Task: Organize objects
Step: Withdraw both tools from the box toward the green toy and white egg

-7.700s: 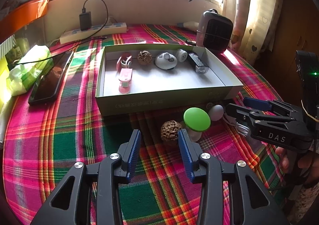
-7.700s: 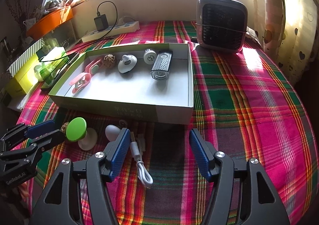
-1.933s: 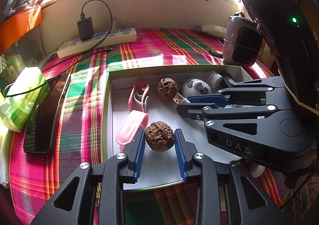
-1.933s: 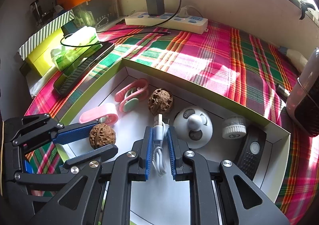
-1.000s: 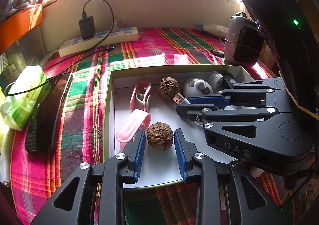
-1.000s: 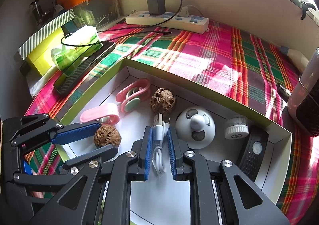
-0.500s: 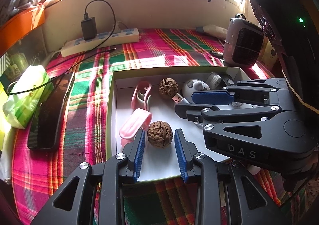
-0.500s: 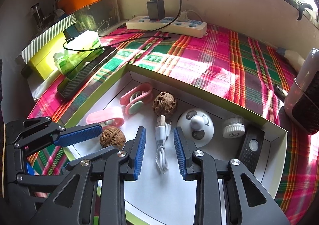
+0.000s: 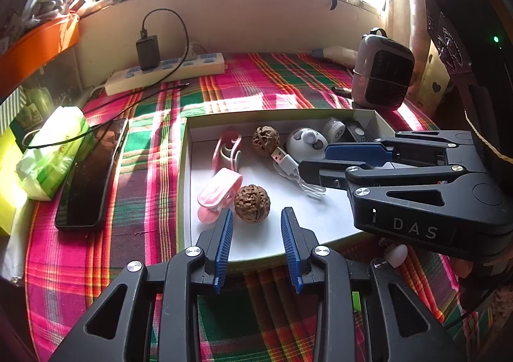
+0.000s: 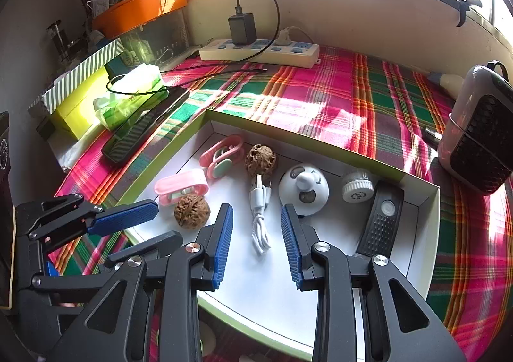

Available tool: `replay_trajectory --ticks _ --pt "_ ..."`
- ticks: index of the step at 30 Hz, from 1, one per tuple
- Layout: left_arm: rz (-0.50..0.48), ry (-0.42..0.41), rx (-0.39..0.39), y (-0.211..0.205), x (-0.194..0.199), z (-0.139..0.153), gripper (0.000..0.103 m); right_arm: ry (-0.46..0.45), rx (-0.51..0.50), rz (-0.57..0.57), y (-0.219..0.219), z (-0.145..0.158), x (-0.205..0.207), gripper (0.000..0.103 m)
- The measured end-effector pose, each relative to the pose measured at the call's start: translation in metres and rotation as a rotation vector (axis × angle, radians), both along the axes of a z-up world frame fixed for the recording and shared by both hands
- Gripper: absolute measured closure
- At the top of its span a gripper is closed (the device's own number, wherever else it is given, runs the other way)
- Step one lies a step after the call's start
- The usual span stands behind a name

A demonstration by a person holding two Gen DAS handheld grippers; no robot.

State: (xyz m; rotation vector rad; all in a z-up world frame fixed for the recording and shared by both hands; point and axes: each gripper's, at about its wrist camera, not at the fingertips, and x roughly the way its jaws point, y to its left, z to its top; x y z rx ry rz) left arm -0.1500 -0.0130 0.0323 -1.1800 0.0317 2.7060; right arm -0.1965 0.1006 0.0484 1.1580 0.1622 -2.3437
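Both grippers sit over the near edge of the box (image 10: 320,145) on the plaid-covered counter (image 10: 368,95); we read this as just after two drops. Left gripper (image 9: 255,233): fingers part-open and empty; the walnut (image 9: 252,203) lies on the box floor just ahead of the tips, touching neither pad, right beside the pink clip (image 9: 218,190). Right gripper (image 10: 256,233): fingers part-open, nothing pinched; the white USB cable (image 10: 260,217) lies loose between and ahead of them, plug end pointing at the second walnut (image 10: 260,160) by the back wall.

Layout looks deliberate: items run in a row along the far wall, i.e. pink cord holder (image 10: 222,155), second walnut, white round gadget (image 10: 303,188), small white cap (image 10: 357,185), black remote (image 10: 381,217); the new pieces go in the free front strip so nothing stacks.

Our judgement: box mostly filled; a small white piece (image 9: 396,254) lies outside the near wall in the left view, likely next. Risk: walnut rolls if clipped on retreat; cable loop could snag a finger.
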Motion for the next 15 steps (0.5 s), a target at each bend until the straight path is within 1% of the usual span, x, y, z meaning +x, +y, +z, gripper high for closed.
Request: replay_trajectory --ticks 8,15 --pt "0.007 0.03 -0.016 0.001 0.015 0.005 0.074 0.037 -0.017 -0.037 0.013 0.009 0.021 0.07" --pt "-0.002 0.044 -0.003 0.002 0.027 0.01 0.073 0.07 -0.046 -0.075 0.026 0.017 0.042 0.07"
